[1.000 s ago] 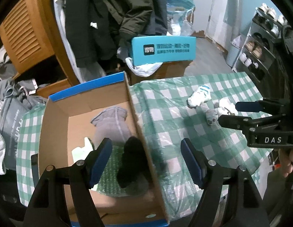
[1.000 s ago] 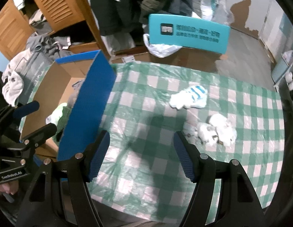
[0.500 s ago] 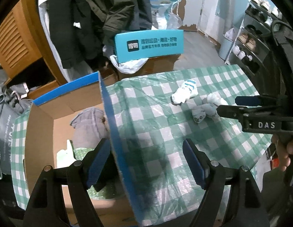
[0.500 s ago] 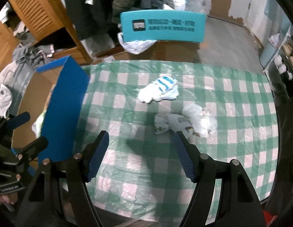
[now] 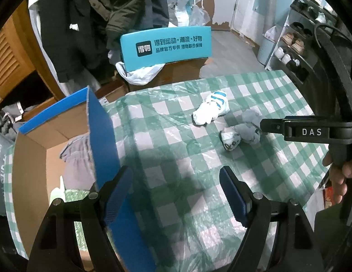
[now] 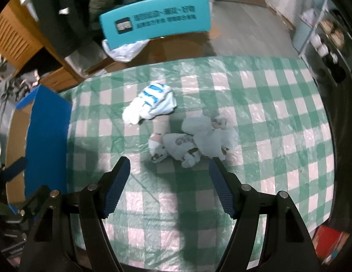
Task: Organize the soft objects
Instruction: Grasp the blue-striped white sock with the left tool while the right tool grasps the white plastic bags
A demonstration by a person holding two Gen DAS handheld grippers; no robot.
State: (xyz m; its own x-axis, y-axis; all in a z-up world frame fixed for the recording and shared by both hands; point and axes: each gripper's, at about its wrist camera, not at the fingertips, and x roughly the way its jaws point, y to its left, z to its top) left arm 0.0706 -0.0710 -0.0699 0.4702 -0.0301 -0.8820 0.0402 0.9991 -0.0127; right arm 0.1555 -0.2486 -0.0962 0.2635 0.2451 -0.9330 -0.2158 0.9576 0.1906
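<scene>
Both tongs gape empty: left tongs [image 5: 176, 190] alone reveal grey cloth [image 5: 77, 158] inside the box [image 5: 30, 172]; right tongs [image 6: 169, 181] frame the socks [image 6: 189, 142].

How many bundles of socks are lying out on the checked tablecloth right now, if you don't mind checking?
2: a white and blue striped bundle nearer the blue box, and a grey-white printed bundle just ahead of the right gripper. Others in the box may be hidden.

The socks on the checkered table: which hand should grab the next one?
Probably the right. The right tool is open and lined up just short of the white sock bundle, nothing between. The left tool is open too, but sits by the cardboard box, farther from both socks.
</scene>
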